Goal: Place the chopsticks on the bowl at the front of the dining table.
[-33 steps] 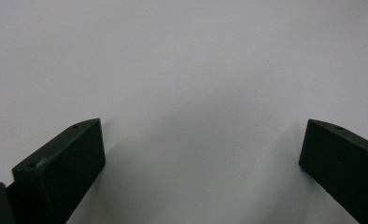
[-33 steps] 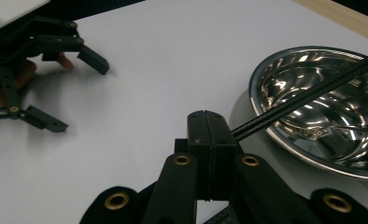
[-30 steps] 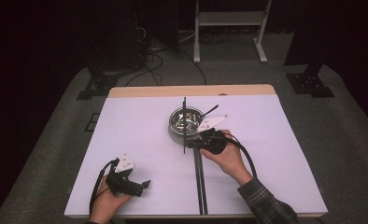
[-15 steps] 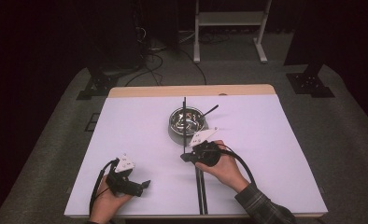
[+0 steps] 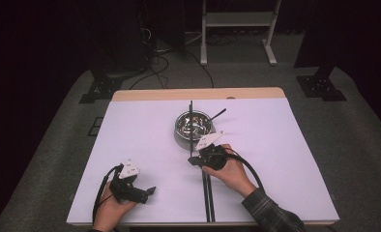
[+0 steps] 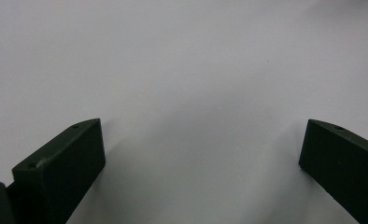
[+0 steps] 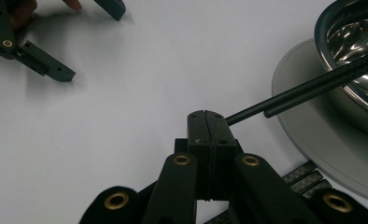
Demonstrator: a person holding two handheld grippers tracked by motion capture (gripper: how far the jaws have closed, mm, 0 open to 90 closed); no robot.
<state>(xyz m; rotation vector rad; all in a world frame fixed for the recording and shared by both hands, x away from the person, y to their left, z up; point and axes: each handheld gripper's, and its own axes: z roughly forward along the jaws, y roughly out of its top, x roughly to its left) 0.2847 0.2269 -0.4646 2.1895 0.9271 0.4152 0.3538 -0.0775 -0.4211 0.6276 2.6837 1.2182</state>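
While no writing legible: left gripper [image 5: 147,192] jaws apart, right gripper [image 7: 205,122] jaws together, empty.

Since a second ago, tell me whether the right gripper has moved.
Yes. In the high view the right gripper has pulled back from beside the metal bowl toward the person's edge of the table, along the black rods, jaws shut.

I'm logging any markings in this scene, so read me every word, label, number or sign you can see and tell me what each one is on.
No text can be read anywhere.
Small dark marks on the pale plate atop the left gripper: too small and blurred to read.
Similar marks on the pale plate atop the right gripper: also unreadable.
The metal bowl, the black rods and the white table bear no visible lettering.
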